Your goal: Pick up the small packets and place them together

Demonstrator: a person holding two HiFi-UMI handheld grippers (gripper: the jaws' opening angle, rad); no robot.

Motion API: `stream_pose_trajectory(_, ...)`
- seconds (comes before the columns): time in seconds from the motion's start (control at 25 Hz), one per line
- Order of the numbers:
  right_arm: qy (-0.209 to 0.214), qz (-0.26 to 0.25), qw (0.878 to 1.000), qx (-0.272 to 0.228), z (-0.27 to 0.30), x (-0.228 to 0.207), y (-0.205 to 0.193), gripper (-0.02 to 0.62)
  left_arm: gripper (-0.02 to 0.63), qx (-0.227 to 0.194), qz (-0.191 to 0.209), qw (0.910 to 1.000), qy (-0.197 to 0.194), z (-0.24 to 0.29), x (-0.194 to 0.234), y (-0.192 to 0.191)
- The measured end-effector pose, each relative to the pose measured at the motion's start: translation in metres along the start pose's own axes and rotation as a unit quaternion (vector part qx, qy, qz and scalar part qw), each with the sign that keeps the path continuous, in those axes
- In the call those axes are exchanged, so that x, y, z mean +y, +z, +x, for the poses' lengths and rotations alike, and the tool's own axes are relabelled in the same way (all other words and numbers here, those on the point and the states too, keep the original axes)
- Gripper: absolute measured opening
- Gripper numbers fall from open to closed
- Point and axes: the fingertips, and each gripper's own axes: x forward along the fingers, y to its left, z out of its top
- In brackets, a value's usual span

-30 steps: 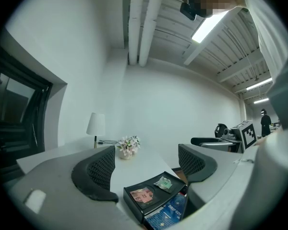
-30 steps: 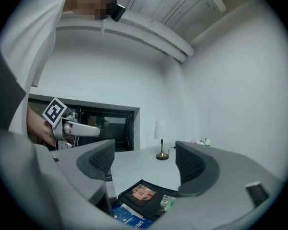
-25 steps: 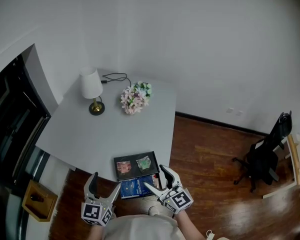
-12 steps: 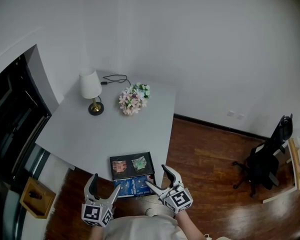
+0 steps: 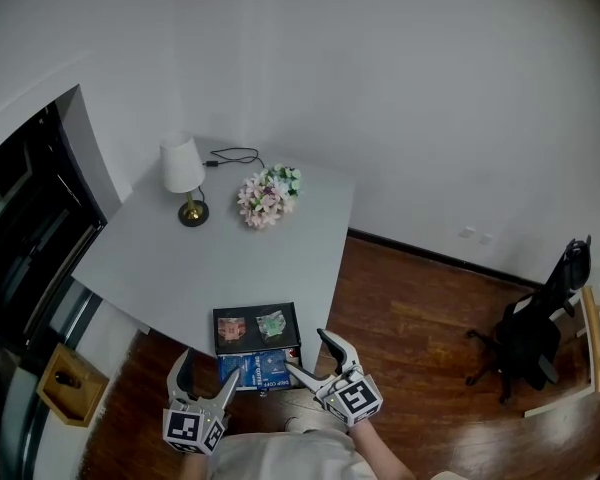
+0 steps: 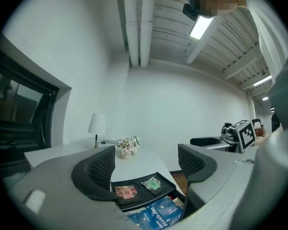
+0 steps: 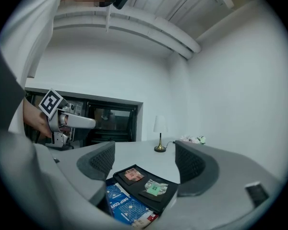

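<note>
Pink packet (image 5: 230, 326) and green packet (image 5: 271, 322) lie ahead of our left gripper (image 5: 208, 376) and right gripper (image 5: 308, 353); both jaws spread, empty.

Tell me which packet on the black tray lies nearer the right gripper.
The green packet, in the black tray's right-hand compartment in the head view. The pink packet lies in the other compartment, on the left gripper's side.
</note>
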Motion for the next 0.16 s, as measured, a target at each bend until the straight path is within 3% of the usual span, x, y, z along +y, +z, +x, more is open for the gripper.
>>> stream_pose_trajectory(0.16, 0.006, -0.002, 1.000, 0.004, -0.0006, -0.0037, -0.0028, 0.407, 0.399, 0.000, -0.004, 1.0000, 0.005, 0.0024, -0.0046, -0.0026)
